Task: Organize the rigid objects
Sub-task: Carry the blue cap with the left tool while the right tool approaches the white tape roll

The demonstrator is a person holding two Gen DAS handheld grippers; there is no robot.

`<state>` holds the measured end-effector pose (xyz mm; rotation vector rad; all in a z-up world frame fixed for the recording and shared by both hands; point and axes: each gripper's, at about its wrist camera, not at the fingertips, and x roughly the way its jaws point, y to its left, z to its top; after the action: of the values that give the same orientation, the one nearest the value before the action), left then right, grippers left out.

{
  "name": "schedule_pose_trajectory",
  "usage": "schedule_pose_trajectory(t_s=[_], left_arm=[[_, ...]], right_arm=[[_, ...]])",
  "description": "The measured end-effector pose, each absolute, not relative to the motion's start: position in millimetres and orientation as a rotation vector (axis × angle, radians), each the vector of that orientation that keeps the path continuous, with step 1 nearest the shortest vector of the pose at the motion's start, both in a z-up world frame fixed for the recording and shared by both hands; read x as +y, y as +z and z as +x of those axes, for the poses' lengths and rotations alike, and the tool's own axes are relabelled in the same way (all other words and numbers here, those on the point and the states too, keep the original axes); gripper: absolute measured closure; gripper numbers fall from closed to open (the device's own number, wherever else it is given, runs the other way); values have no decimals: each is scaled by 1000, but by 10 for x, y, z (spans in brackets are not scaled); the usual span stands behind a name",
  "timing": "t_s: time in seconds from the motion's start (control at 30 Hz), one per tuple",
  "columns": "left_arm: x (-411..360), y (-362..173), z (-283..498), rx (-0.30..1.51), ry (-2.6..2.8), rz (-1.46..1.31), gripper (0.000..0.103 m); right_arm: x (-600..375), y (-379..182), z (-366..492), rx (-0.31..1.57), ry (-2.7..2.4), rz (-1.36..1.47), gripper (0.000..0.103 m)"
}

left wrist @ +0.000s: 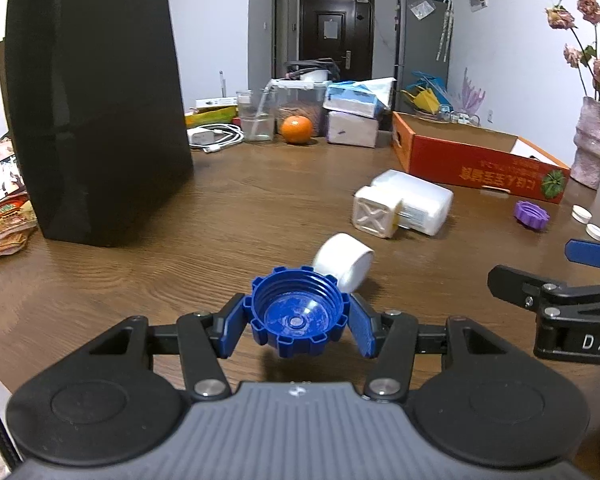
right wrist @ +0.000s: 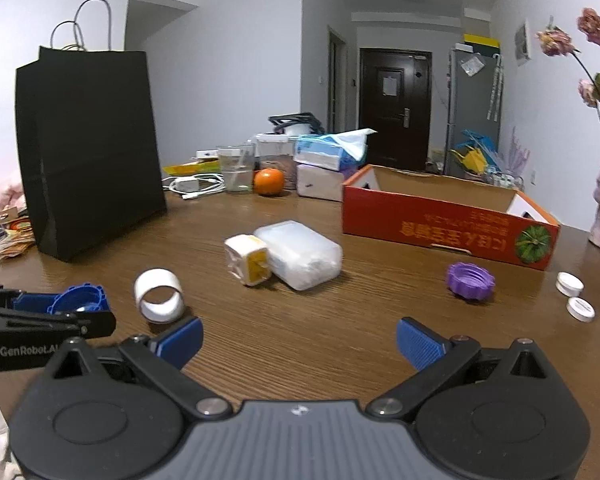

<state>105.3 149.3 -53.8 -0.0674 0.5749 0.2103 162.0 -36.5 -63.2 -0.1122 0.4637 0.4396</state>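
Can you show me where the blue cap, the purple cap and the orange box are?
blue cap (left wrist: 298,318): left wrist view, on its hollow inside, between the gripper pads.
purple cap (right wrist: 470,281): right wrist view, on its ridged side, lying on the table.
orange box (right wrist: 440,224): right wrist view, on its printed front wall.

— What did we note on the left gripper (left wrist: 298,326)?
— Blue ribbed pads on black linkage arms, silver screws, and a grey ridged housing.
— And the right gripper (right wrist: 299,340)?
— We saw the same build; white lettering marked each gripper's side.
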Motion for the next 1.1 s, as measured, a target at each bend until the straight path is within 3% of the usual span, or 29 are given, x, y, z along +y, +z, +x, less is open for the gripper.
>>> schedule_pose_trajectory(t_s=[0.73,1.1], left_arm=[[2122,-654,1237,602,243,-4,48],[2278,-722,1445,628,194,64,48]], right_arm=[[602,-738,1756,472,574,-177,2],[816,-813,1925,516,586,-166,16]])
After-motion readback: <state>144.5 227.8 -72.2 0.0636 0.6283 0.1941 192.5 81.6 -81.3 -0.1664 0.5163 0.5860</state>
